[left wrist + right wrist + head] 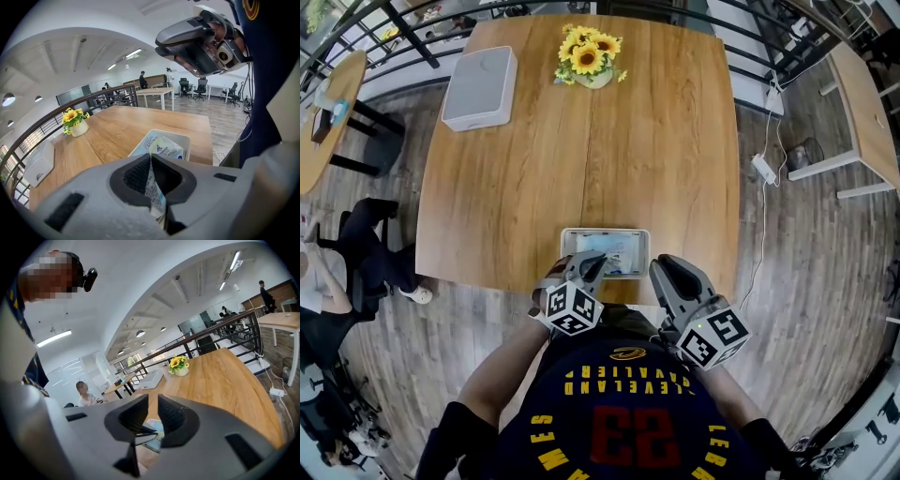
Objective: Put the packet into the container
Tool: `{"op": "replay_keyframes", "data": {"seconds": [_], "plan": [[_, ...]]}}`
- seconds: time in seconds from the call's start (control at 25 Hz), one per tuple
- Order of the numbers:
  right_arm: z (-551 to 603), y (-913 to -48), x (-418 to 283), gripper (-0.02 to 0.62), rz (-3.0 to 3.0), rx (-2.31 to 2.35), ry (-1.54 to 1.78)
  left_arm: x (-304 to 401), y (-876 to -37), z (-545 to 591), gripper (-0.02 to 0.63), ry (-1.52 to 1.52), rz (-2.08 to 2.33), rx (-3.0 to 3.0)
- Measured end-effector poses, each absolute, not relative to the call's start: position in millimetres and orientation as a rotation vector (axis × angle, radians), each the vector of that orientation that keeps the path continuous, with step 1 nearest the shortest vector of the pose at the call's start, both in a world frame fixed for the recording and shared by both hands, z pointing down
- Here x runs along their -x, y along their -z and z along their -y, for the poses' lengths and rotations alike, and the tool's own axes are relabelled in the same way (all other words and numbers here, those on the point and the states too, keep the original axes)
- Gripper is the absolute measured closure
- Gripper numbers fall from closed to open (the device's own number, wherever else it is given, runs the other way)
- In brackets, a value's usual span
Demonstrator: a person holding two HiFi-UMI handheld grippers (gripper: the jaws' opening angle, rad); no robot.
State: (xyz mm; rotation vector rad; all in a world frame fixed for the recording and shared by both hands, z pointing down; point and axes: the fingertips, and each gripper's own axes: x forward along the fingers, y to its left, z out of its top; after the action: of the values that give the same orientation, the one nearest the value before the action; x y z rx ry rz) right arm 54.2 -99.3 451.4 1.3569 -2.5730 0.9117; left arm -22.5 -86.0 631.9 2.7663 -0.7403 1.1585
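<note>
Placing is the step in hand: your left hand-held gripper (596, 266) is closed on one edge of the packet (153, 183), and the left gripper view shows the thin film pinched flat between the pads. The jaw tips sit over the near left part of the container (643, 246), which stands at the near edge of the bench (581, 141), directly in front of you. The rest of the packet appears to reach forward into the container. It cannot be determined whether the printed surface seen inside belongs to this packet or to a second one. Your right hand-held gripper (662, 268) is just beside the container's near right corner, with its jaws set to a narrow gap and nothing between them.

Judged from this position, the task is nearly complete. The next move calls for the following:

1. Lower the left jaw tips until the packet rests on the container floor.
2. Confirm that no corner overhangs the rim.
3. Part the jaws and withdraw straight back.

Hold the right unit clear, and use it only to steady the container if it slides toward the bench edge
</note>
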Motion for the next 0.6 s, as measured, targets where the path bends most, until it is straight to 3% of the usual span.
{"op": "replay_keyframes", "data": {"seconds": [0.6], "plan": [[100.8, -454.4, -55.9, 0.525, 2.56, -1.374, -0.933, 25.4, -641.9, 86.4, 0.591, -1.183, 0.729, -2.728]]}}
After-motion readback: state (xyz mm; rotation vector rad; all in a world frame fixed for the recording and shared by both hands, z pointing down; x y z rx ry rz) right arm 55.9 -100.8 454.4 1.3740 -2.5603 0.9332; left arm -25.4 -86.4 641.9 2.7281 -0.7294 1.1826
